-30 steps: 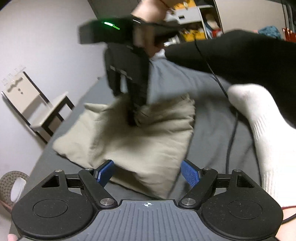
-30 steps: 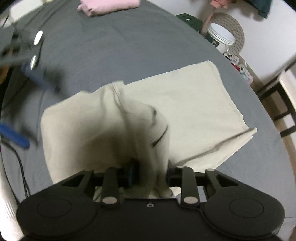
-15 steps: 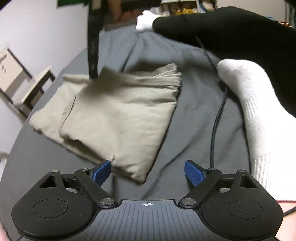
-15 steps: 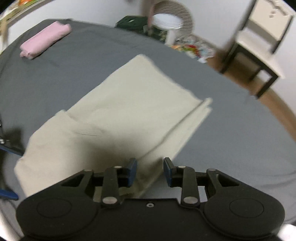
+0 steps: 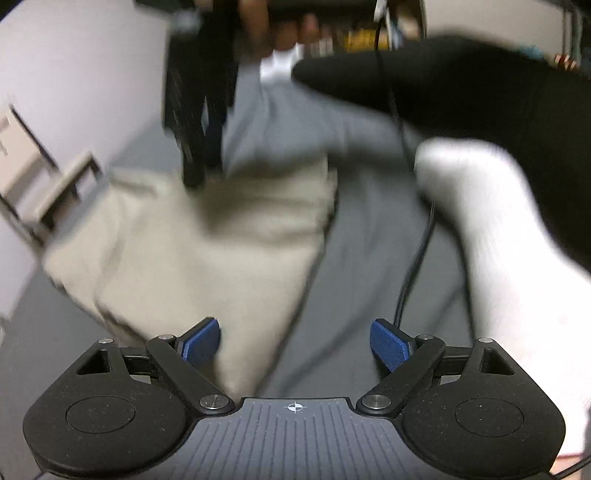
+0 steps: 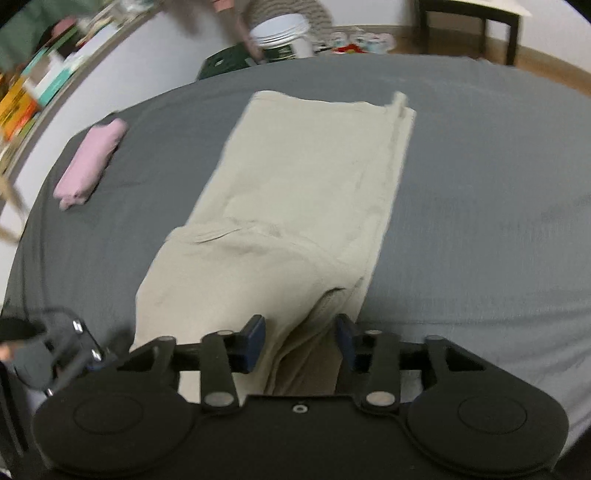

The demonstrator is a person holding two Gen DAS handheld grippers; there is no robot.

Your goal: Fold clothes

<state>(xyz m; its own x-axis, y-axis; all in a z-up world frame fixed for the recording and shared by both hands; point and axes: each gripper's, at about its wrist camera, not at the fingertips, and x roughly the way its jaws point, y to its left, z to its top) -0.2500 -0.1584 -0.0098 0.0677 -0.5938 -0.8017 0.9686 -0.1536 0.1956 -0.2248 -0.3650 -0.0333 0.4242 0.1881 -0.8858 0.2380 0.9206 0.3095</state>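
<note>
A beige garment [image 6: 306, 206] lies folded into a long strip on the grey bed sheet [image 6: 480, 206]. My right gripper [image 6: 299, 341] is open, low over the strip's near end, with a thick fold of cloth lying between its fingers but not pinched. From the left wrist view the same beige garment [image 5: 207, 251] reaches up to my left gripper [image 5: 295, 341], which is open with its left pad over the cloth's near corner. The right gripper [image 5: 199, 110] hangs blurred above the garment's far edge.
A folded pink garment [image 6: 92, 162] lies at the bed's left side. A person's leg in a white sock [image 5: 498, 240] and a black cable [image 5: 417, 258] lie right of the beige garment. A white bucket [image 6: 284, 37] and a dark chair [image 6: 469, 29] stand beyond the bed.
The right gripper let go of the lifted fold, which now lies flat on the garment. It then swung over the strip's end and opened wider. The left gripper stayed open.
</note>
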